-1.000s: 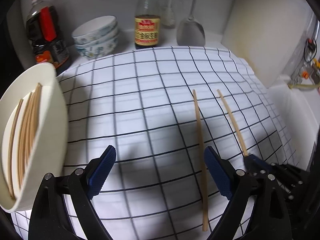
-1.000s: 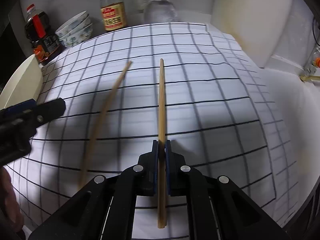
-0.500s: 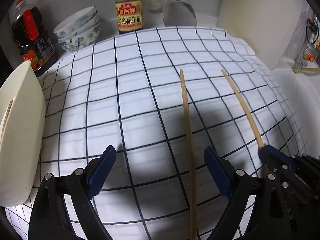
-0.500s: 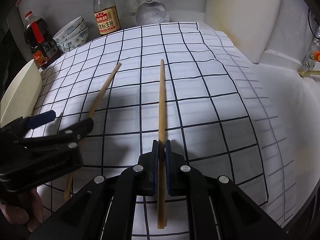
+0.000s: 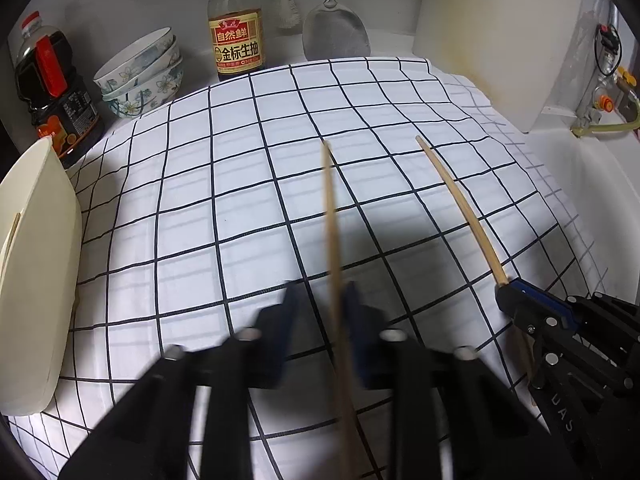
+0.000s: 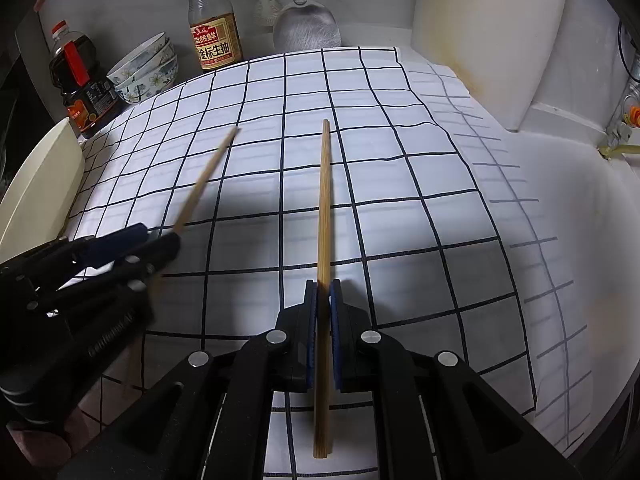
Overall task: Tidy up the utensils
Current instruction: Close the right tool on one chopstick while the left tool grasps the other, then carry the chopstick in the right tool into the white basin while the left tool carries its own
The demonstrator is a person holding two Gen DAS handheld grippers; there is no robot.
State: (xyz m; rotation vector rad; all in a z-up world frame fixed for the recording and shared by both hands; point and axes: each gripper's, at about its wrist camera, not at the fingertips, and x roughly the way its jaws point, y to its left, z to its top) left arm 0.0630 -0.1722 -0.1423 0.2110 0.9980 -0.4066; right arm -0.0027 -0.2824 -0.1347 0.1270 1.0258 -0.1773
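left black two-finger gripper with blue pads [image 5: 320, 304]: blurred in its own view, jaws nearly together with a thin wooden chopstick [image 5: 334, 240] running between them; whether the pads press on it cannot be told, and the right wrist view is equally smeared there. right black two-finger gripper with blue pads [image 6: 324, 300]: clenched on a second pale wooden chopstick [image 6: 324, 208], which lies straight along the fingers, its far tip forward over the cloth and its near end sticking out behind the pads. both sticks sit above a white cloth with a dark grid pattern [image 5: 240, 208] spread over the counter, the two grippers side by side, the sticks apart and roughly parallel. cream oval plastic tray [image 5: 36, 280]: at the left edge of the cloth, tilted on its side, a sliver of wood showing in it. rear of counter, left to right: dark sauce bottle with red cap [image 5: 52, 92], stack of white bowls with floral print [image 5: 140, 76], clear glass soy sauce bottle with yellow label [image 5: 236, 36], steel spatula [image 5: 334, 36] leaning against the wall.
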